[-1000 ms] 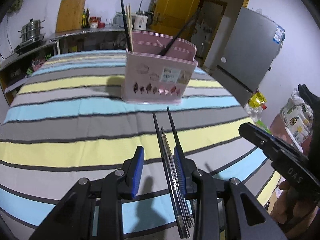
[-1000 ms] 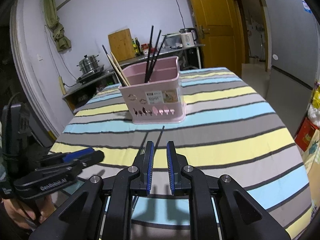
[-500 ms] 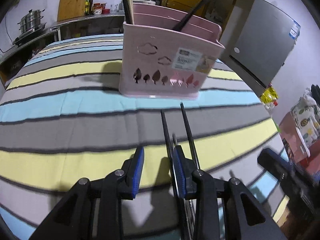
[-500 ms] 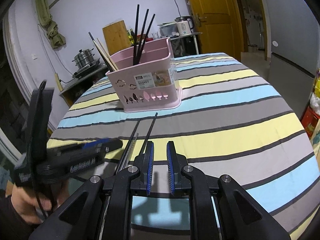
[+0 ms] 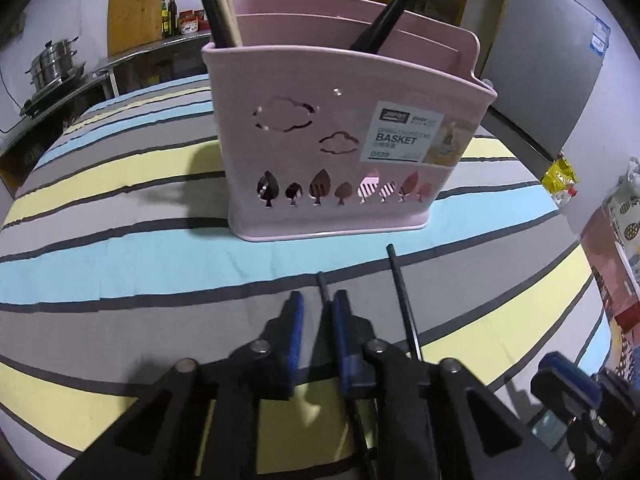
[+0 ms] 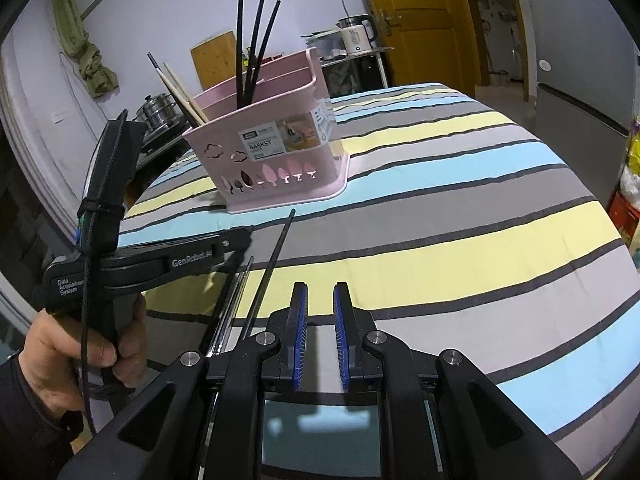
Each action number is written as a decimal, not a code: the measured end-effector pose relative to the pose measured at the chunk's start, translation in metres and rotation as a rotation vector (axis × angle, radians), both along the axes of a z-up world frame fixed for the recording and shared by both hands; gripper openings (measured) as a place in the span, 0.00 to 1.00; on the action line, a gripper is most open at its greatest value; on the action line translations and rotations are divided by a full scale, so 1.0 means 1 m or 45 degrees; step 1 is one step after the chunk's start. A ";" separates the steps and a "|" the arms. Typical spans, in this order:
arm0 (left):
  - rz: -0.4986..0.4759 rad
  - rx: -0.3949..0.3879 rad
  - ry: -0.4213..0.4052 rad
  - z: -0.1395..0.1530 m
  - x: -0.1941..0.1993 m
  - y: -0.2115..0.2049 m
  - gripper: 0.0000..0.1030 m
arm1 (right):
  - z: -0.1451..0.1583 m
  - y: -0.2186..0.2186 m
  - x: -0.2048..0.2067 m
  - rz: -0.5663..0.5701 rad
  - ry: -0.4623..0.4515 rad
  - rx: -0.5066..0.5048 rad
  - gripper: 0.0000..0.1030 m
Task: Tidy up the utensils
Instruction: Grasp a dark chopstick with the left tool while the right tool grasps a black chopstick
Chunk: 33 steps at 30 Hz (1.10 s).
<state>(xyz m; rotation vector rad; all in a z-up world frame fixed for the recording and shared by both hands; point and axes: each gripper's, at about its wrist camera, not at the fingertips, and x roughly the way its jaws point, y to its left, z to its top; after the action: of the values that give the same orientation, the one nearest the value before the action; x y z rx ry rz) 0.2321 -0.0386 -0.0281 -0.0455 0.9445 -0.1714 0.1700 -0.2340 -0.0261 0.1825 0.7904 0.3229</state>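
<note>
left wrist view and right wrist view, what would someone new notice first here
The pink utensil basket stands out first, upright in the middle of the striped tablecloth with black and wooden chopsticks sticking up out of it. In front of it, loose black chopsticks lie on the cloth. The left tongs have just been closing, with one chopstick tip between their blue pads.

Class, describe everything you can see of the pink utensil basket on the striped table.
The pink basket looks like plastic, with cloud and tree cut-outs and a label reading BASKET on its front wall. It stands upright on the striped tablecloth, with inner dividers. Black chopsticks and wooden chopsticks lean out of it. Neither gripper touches it.
</note>
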 end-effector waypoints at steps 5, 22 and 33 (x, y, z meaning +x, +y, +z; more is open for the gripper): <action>-0.012 0.067 -0.022 0.003 -0.006 0.008 0.04 | 0.001 0.005 0.001 0.012 -0.006 -0.007 0.13; 0.047 -0.130 0.014 0.006 -0.006 0.048 0.04 | -0.001 0.018 0.012 0.056 -0.005 -0.024 0.13; 0.026 -0.072 0.036 -0.003 0.001 0.027 0.10 | -0.002 0.032 0.042 0.094 0.008 -0.031 0.13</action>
<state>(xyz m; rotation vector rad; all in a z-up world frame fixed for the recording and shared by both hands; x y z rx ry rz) 0.2328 -0.0113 -0.0312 -0.1095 0.9667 -0.1789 0.2118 -0.2020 -0.0285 0.1322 0.8081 0.3822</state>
